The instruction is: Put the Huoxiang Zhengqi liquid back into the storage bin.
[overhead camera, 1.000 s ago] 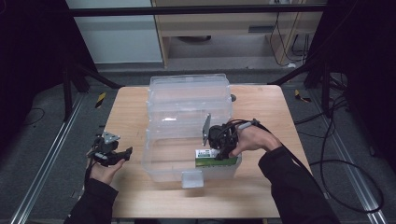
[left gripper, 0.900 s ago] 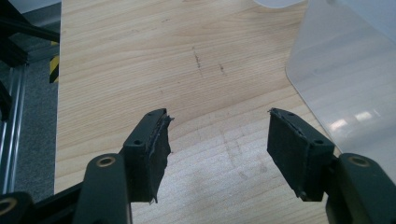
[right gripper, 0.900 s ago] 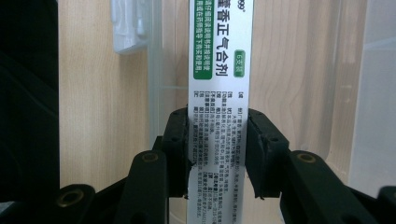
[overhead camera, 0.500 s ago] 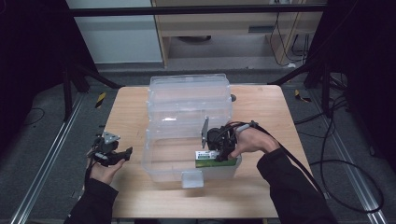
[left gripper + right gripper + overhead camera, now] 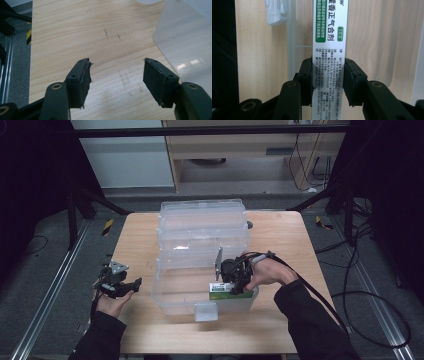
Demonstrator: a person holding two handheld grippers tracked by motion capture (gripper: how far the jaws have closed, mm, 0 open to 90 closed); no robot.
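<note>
A white and green medicine box stands between the pads of my right gripper, which is shut on its narrow sides. In the high view this box sits low in the front right corner of a clear plastic bin, and my right gripper reaches into the bin from the right. My left gripper hovers over the bare wood to the left of the bin. Its jaws stand wide apart in the left gripper view, with nothing between them.
The bin has a white latch on its front wall, and its clear lid lies open behind it. The bin's frosted corner lies just right of my left gripper. Bare wooden tabletop stretches left of the bin.
The right hand has edged slightly to the left with the box in its grip. The left hand has stayed where it was.
</note>
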